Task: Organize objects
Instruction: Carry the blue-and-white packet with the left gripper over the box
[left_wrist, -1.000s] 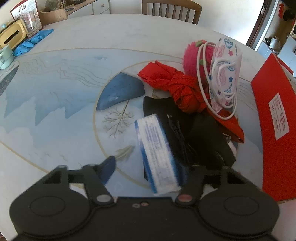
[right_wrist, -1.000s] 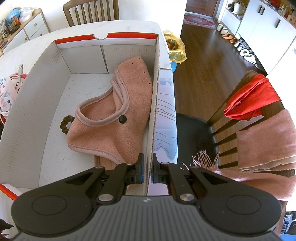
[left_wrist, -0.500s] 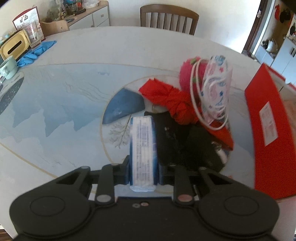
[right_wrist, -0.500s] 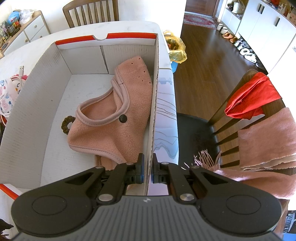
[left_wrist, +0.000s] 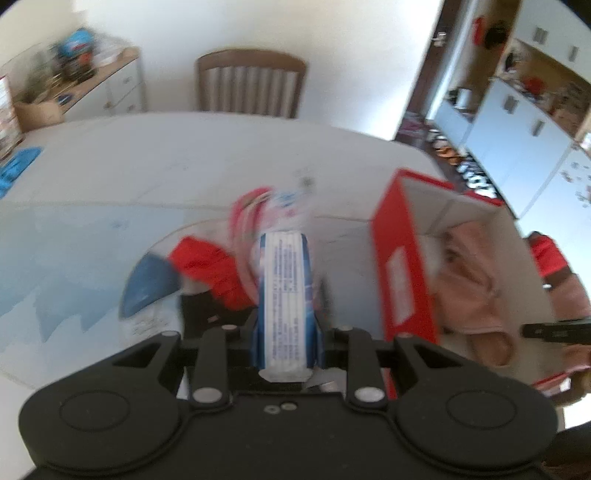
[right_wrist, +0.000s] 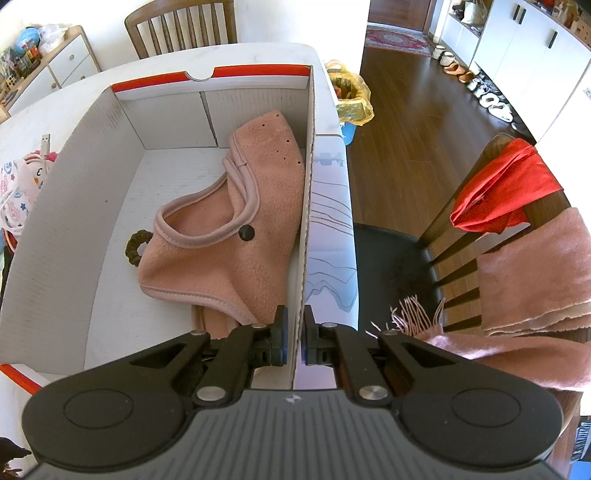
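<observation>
My left gripper (left_wrist: 284, 332) is shut on a blue and white tissue pack (left_wrist: 284, 295) and holds it lifted above the table, left of the red and white box (left_wrist: 402, 266). My right gripper (right_wrist: 293, 332) is shut on the right wall of the box (right_wrist: 308, 192). Inside the box lie a pink fleece garment (right_wrist: 236, 236) and a dark hair tie (right_wrist: 135, 247). On the table left of the box are a red cloth (left_wrist: 210, 269), a patterned face mask with a white cable (left_wrist: 284, 199) and a black item (left_wrist: 207, 314). The left wrist view is blurred.
A wooden chair (left_wrist: 251, 85) stands at the far side of the table. Another chair (right_wrist: 480, 236) with a red cloth and a pink scarf over it stands right of the table edge. A bin with a yellow bag (right_wrist: 349, 99) is on the floor.
My left gripper closed on the tissue pack, lifted it off the table and swung right toward the box. My right gripper has stayed clamped on the box wall.
</observation>
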